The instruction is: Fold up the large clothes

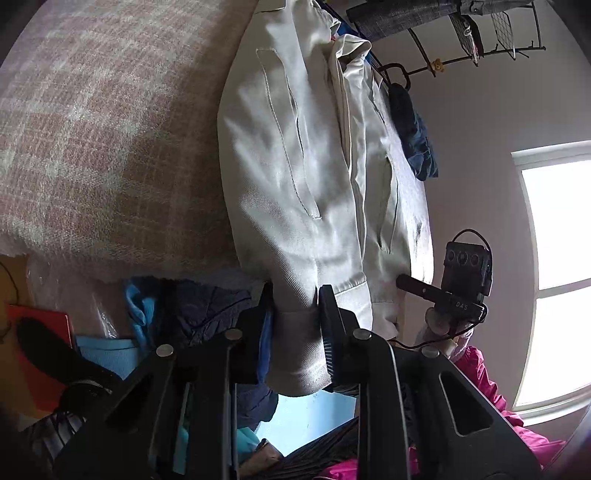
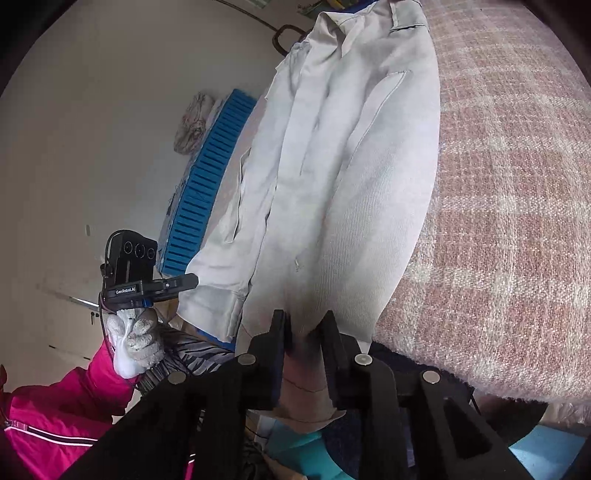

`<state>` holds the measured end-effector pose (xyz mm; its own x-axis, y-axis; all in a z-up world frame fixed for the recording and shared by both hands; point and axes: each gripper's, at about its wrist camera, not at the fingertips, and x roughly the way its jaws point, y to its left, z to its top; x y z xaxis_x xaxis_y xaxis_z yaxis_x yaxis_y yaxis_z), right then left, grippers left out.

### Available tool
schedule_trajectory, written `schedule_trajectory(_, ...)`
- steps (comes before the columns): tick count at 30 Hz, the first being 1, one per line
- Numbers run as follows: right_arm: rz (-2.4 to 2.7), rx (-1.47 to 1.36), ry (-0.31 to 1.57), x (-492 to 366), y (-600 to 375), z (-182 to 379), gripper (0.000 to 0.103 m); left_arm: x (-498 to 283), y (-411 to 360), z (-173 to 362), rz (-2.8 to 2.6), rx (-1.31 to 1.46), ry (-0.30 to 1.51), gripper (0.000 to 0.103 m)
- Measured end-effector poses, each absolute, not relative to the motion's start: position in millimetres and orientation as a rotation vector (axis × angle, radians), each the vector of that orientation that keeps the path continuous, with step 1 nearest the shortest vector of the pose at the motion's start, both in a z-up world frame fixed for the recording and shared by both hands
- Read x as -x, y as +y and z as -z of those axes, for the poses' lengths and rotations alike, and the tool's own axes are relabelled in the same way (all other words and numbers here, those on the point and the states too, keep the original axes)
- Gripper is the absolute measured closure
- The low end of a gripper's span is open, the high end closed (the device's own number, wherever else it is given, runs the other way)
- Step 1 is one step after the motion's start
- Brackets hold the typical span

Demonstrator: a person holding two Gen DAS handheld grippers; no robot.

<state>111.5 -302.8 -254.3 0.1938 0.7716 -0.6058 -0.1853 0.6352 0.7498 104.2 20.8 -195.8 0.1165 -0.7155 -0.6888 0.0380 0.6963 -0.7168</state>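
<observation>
Already both tools have hold of the pale jacket (image 1: 295, 155), which lies lengthwise on the plaid-covered bed (image 1: 92, 129) with its hem hanging at the near edge: the left gripper (image 1: 295, 325) has its jaws clamped on one hem corner, and the right gripper (image 2: 304, 332) has its jaws clamped on the other. To fold well, I would raise both corners evenly, keep the hem taut between them, and carry it straight up the bed toward the collar (image 2: 354, 33). Uneven lifting would likely skew the fold.
</observation>
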Motion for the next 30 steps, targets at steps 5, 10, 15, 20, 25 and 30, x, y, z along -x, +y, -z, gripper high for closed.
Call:
schedule_trajectory(5, -0.765, -0.714, 1.063, -113.5, -316.8, 229.0, 0.096, -116.2, 25.5, 169.5, 0.619, 0.642, 1.3, 0.086)
schedule_trajectory(10, -0.752, -0.805, 0.965, -123.2, -332.0, 213.2, 0.098, -140.1, 23.0, 144.9, 0.642, 0.637, 1.221, 0.087)
schedule_trajectory(15, -0.705, -0.791, 0.956, -148.5, -329.8, 205.6, 0.1, -174.6, 21.4, 137.6, 0.634, 0.669, 1.192, 0.088)
schedule_trajectory(20, -0.621, -0.82, 0.962, -177.8, -339.6, 207.6, 0.101, -206.2, 12.4, 140.7, 0.634, 0.671, 1.17, 0.088)
schedule_trajectory(25, -0.575, -0.875, 0.967, -198.4, -351.1, 217.4, 0.101, -233.0, 9.8, 157.7, 0.614, 0.703, 1.18, 0.088)
schedule_trajectory(30, -0.511, -0.9, 0.977, -217.4, -358.7, 228.7, 0.101, -258.4, 7.2, 173.3, 0.594, 0.716, 1.188, 0.088)
